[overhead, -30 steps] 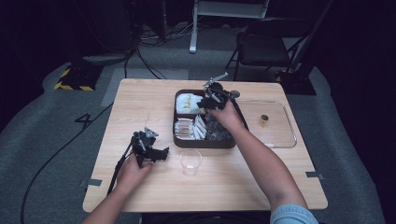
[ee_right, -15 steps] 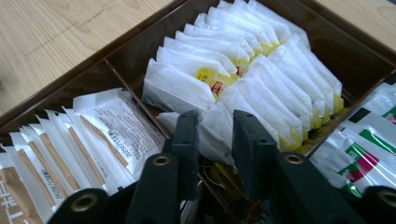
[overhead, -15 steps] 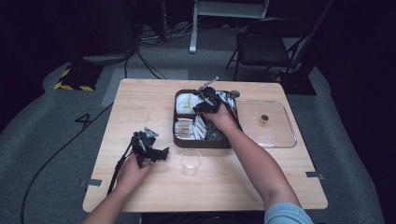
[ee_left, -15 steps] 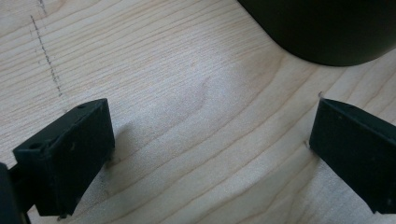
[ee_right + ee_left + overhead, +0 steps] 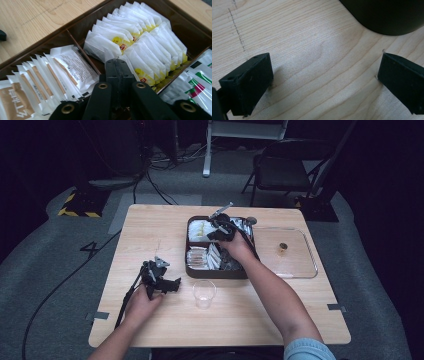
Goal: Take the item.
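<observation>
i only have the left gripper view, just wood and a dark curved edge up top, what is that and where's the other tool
Observer: The dark edge is a corner of the brown compartment tray; the right tool hovers over that tray's far compartments.
Operator: is it open or holding something
Observer: Its jaws are shut together over the white and yellow sachets, with nothing visibly between them.
Operator: anything near my left tool to watch for
Observer: A clear plastic cup stands upright on the table, to the right of the left tool, whose jaws are wide open.
</observation>
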Motion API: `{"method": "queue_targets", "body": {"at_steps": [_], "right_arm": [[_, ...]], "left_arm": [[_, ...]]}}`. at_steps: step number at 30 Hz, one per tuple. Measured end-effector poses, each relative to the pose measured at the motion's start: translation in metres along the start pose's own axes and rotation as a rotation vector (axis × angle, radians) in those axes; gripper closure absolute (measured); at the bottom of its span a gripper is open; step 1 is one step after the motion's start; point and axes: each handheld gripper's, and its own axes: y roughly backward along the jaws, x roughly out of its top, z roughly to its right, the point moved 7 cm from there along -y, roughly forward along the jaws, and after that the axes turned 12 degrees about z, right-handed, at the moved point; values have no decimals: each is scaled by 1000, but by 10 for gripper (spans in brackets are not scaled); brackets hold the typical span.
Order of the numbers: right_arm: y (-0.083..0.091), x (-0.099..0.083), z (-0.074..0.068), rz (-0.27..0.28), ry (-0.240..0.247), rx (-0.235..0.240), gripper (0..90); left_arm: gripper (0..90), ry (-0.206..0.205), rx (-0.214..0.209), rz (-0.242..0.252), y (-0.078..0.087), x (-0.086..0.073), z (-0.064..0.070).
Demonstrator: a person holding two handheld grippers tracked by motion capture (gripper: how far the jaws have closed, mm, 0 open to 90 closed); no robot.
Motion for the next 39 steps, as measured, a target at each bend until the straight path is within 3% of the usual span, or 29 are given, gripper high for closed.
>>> {"method": "queue_targets", "body": {"at_steps": [14,27,31,39], "right_arm": [[46,26,-14,106,22,20,895],[94,40,-65,193,101,118,895],[113,37,-88,215,124,164,895],[138,24,-117,236,148,229,895]], "left_arm": [[3,1,1,0,0,0,0],[3,0,1,0,0,0,0],[3,0,1,0,0,0,0],[3,0,1,0,0,0,0]]}}
